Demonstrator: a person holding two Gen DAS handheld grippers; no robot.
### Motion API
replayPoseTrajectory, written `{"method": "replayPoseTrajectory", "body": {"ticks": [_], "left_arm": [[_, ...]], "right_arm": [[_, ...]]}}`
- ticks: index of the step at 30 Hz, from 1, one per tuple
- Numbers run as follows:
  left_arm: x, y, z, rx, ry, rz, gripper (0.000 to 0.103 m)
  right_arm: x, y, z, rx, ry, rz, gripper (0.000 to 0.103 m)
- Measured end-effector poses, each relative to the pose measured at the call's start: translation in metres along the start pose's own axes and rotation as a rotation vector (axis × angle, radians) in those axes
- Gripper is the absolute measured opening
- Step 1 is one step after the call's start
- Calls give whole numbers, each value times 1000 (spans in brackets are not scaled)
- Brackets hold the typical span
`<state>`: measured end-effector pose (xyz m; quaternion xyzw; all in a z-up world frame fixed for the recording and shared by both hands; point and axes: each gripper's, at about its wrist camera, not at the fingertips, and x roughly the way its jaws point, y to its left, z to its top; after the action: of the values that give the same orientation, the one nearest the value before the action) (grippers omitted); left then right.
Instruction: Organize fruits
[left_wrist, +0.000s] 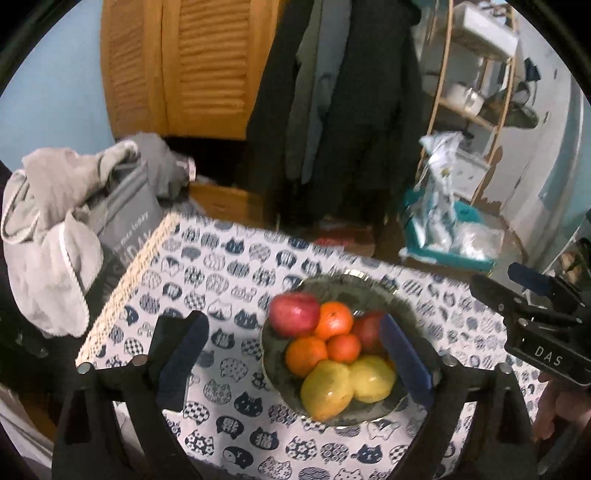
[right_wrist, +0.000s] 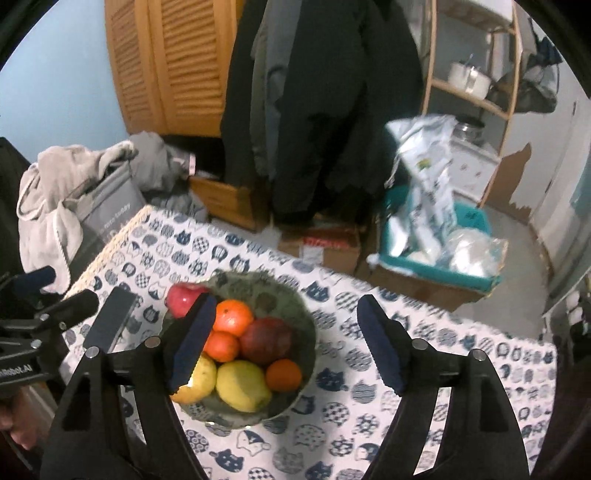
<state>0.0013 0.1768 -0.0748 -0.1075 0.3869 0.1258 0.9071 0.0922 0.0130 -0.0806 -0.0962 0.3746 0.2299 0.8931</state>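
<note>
With all the fruits sitting piled in the bowl on the counter, both the left claw and right claw are hanging wide and empty above, risking nudging the heaped apple over the rim.

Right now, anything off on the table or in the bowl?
Nothing stands out. The bowl sits upright on the tablecloth holding all the fruit: apples, oranges, yellow fruit. None spilled. Both tools are open and empty.
</note>
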Motion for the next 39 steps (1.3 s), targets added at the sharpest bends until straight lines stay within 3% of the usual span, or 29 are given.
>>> {"method": "replayPoseTrajectory", "body": {"ticks": [3, 11, 28, 39], "left_arm": [[-14, -5, 4, 6, -44, 3, 102], [-53, -17, 9, 35, -156, 25, 102], [-116, -51, 11, 109, -362, -24, 102], [-115, -60, 10, 103, -344, -34, 102]], "right_arm": [[-20, -4, 3, -10, -45, -29, 85], [-66, -22, 6, 21, -133, -66, 85], [-138, -49, -16, 44, -300, -159, 86], [-144, -56, -24, 35, -340, -201, 86]]}}
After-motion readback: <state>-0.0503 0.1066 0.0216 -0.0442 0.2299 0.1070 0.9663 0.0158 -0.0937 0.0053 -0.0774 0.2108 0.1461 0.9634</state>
